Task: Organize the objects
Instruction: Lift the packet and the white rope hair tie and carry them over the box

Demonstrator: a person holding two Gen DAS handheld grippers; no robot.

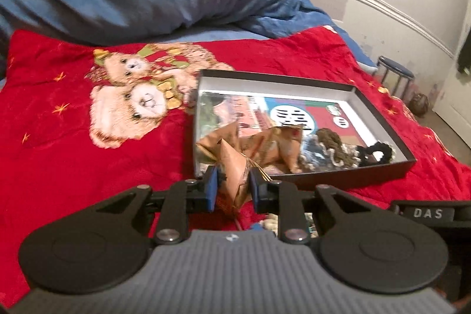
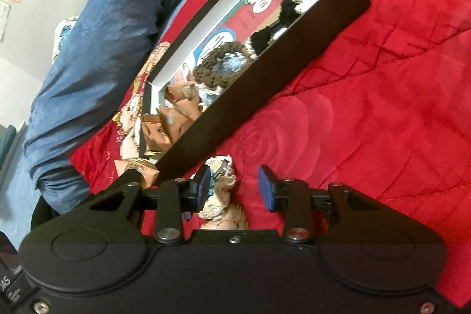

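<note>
Low centre of frame, your left gripper (image 1: 233, 185) pinches a packet (image 1: 234, 167) by the box (image 1: 347, 177); your right gripper (image 2: 235, 186) gapes over crochet (image 2: 221, 187).

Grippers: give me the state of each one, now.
Left gripper: shut on the brown paper packet, just short of the black box.
Right gripper: jaws open, around the cream crochet piece, not clamped.

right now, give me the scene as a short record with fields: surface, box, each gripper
surface: red bedspread with teddy bear print
box: black tray, open, holds paper packets and crochet pieces
left gripper: jaws shut on brown paper packet, at box's near edge
right gripper: jaws open around cream crochet piece, outside box
</note>
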